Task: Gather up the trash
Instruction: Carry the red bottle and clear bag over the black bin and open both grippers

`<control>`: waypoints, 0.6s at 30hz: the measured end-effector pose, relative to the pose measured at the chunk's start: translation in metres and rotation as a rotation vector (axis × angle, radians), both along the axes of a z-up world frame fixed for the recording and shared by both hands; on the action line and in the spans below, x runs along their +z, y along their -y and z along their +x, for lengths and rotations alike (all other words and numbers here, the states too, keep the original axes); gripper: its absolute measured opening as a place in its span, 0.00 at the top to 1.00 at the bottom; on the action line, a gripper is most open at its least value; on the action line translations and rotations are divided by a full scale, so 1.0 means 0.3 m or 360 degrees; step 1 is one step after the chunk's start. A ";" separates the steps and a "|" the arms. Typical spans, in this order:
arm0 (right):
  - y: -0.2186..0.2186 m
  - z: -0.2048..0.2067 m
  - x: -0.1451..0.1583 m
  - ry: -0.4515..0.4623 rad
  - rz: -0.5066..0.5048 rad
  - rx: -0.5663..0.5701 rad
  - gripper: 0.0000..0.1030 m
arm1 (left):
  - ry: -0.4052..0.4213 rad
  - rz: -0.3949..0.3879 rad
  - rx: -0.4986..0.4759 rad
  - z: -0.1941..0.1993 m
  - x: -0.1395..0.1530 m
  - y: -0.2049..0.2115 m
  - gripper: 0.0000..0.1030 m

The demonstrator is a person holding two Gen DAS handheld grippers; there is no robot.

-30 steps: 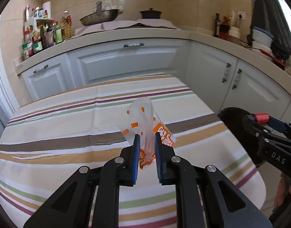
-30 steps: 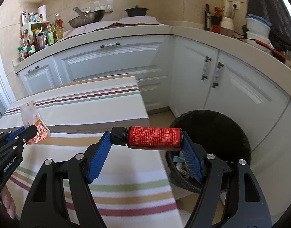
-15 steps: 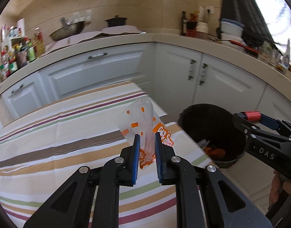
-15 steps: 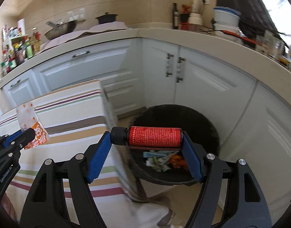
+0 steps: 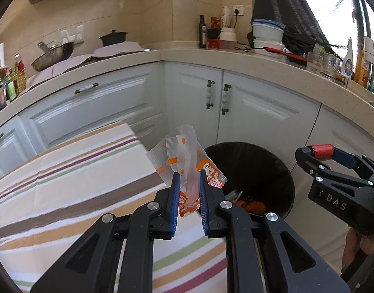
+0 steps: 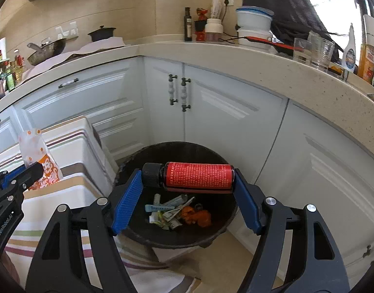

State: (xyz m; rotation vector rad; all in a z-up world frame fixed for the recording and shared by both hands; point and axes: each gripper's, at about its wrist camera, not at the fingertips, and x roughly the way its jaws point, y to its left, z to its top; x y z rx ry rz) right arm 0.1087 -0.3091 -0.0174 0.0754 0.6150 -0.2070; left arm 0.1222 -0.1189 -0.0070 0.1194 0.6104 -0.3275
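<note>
Right wrist view puts the black bin (image 6: pixel 177 219) directly beneath my right gripper (image 6: pixel 188 190), and that is what the coming drop turns on: the red bottle (image 6: pixel 197 178) I carry there hangs over the bin's open mouth, with crumpled paper and orange scraps (image 6: pixel 179 213) showing on the bottom below it. The bottle lies crosswise, its long axis running from one blue pad to the other, black cap toward the left pad and base against the right, so the jaws stand wide yet are clamped on its two ends. It is a small cylinder with a red label covered in fine print.

From the left wrist view, my left gripper (image 5: pixel 188 196) is nearly pressed together, pinching a crinkled white-and-orange wrapper (image 5: pixel 187 168) that stands up between the pads. That gripper sits over the corner of the striped table (image 5: pixel 64 183), with the bin ahead and to the right of it, beyond the table edge. I judge the right hand nearer to letting go; the left needs to reach past the edge first, and the light wrapper may flutter.
</note>
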 end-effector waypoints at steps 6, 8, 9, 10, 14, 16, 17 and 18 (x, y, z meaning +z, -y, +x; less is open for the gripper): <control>0.047 0.050 -0.013 0.0014 0.0003 -0.0035 0.31 | -0.0013 0.0031 -0.0048 0.054 -0.030 0.078 0.84; 0.058 0.068 -0.019 0.0013 0.0002 -0.0047 0.31 | -0.0024 0.0044 -0.0056 0.071 -0.043 0.098 0.84; 0.065 0.079 -0.024 0.0014 0.0003 -0.0054 0.31 | -0.0029 0.0051 -0.0059 0.081 -0.050 0.107 0.84; 0.070 0.088 -0.028 0.0014 0.0006 -0.0057 0.31 | -0.0036 0.0059 -0.0065 0.091 -0.057 0.114 0.84; 0.090 0.126 -0.050 -0.0001 0.0005 -0.0069 0.31 | -0.0060 0.0083 -0.0073 0.131 -0.084 0.142 0.84; 0.100 0.143 -0.060 -0.0004 0.0013 -0.0081 0.31 | -0.0067 0.0091 -0.0070 0.145 -0.095 0.149 0.84; 0.103 0.150 -0.066 -0.0008 0.0017 -0.0085 0.31 | -0.0071 0.0095 -0.0067 0.155 -0.101 0.154 0.84; 0.107 0.157 -0.072 -0.0010 0.0023 -0.0088 0.31 | -0.0077 0.0094 -0.0065 0.162 -0.104 0.156 0.84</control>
